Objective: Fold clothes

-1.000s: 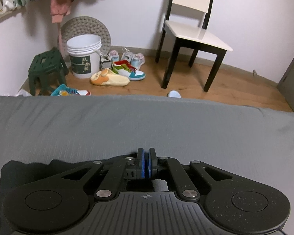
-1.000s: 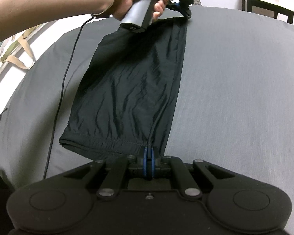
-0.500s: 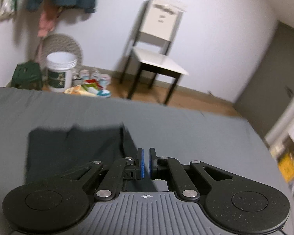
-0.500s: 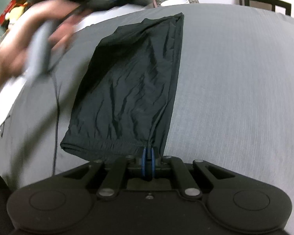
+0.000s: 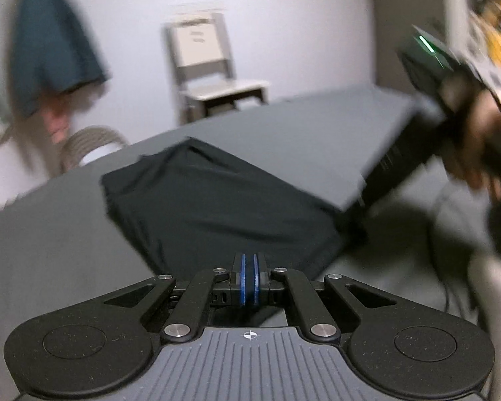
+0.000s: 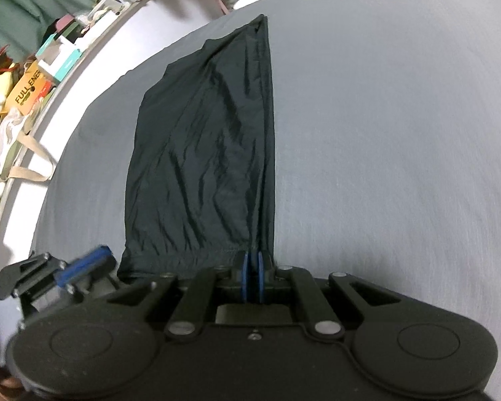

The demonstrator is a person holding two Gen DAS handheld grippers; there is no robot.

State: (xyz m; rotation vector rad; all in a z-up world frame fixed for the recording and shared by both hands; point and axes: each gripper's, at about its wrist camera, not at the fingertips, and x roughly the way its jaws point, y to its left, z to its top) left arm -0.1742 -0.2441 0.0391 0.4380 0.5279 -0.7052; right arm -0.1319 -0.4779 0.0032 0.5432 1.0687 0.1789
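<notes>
The whole left wrist view is smeared by motion. Behind the black garment point(image 5: 217, 200), the chair point(image 5: 213, 77) and the hanging teal clothing point(image 5: 53, 56) are soft shapes. At that view's right edge a hand point(image 5: 474, 147) on the right gripper's body is a blur, partly cut off. In the right wrist view the left gripper point(image 6: 83, 267), beside the garment's near hem, is blurred, so its finger gap cannot be read. The garment's near edge is hidden behind the right gripper point(image 6: 252, 280).
</notes>
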